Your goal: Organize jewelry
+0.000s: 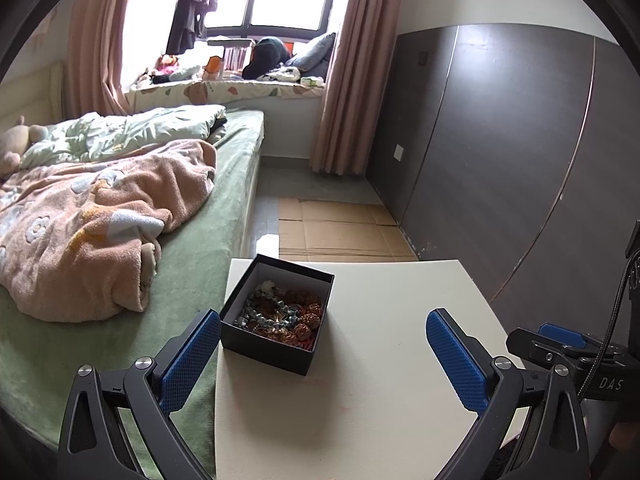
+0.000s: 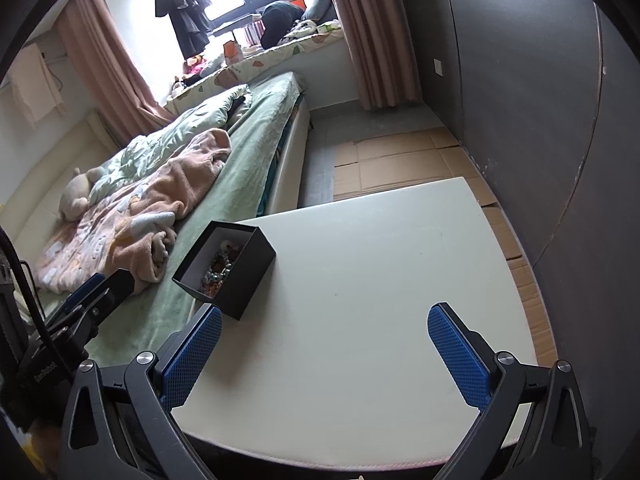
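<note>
Your black box [image 1: 276, 312] sits open-topped on the white desk [image 1: 380, 360], at its left edge beside the bed [image 1: 224, 216], and all the jewelry [image 1: 280, 314] you can see is heaped inside it: a tangle of pale green and reddish-brown beads. Nothing lies loose on the bare desk surface in either view. That fits two stages alike: pieces gathered into the box, or a mixed pile waiting to be sorted out of it, so these views do not tell you which way a piece should travel. What matters for any reach is bearing. From your left gripper [image 1: 324, 356] the box lies just ahead and left of centre, its near-left corner almost level with the tip of your left finger; its fingers are spread wide and hold nothing. From your right gripper [image 2: 325, 354] the box [image 2: 228, 268] is also ahead and to the left, just past the tip of its left finger, with the fingers likewise spread wide and empty. The box is roughly square and turned corner-on to you, so no long axis to line up with. The left gripper looks nearer and sees straight down into the heap.
</note>
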`<action>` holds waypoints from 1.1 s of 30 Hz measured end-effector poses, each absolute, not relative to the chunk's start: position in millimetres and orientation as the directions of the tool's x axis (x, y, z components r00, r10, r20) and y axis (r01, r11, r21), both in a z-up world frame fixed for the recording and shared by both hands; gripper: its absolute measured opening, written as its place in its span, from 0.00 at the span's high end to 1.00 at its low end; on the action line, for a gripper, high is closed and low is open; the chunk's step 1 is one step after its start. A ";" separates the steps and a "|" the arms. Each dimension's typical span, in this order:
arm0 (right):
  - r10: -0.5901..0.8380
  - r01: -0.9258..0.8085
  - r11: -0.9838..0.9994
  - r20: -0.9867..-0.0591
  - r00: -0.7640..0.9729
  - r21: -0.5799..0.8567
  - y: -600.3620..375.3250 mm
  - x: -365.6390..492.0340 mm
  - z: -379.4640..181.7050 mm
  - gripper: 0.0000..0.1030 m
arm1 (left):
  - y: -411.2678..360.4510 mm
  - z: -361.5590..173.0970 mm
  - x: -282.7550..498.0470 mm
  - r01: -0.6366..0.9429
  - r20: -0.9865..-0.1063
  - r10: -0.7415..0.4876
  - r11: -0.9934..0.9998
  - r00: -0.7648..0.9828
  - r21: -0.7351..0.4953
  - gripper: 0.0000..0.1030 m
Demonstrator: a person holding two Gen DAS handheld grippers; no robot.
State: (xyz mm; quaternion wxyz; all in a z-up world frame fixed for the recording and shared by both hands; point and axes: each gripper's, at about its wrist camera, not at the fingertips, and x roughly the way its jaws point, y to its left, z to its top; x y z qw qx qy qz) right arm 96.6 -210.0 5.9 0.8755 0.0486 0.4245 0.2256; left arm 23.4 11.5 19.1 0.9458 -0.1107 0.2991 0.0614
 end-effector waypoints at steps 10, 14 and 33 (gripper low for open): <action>0.433 -0.361 0.894 -0.725 0.536 0.267 -210.4 96.6 4.4 0.00 | 13.4 18.9 22.9 -0.187 -0.583 0.048 0.966 0.811 -0.180 0.01; 0.433 -0.361 0.894 -0.723 0.538 0.266 -208.7 95.1 7.6 0.00 | 14.1 18.7 24.4 -0.187 -0.585 0.042 0.964 0.810 -0.190 0.01; 0.420 -0.373 0.896 -0.729 0.540 0.240 -198.3 94.1 11.8 0.00 | 17.9 14.6 24.6 -0.183 -0.600 0.032 0.964 0.799 -0.193 0.01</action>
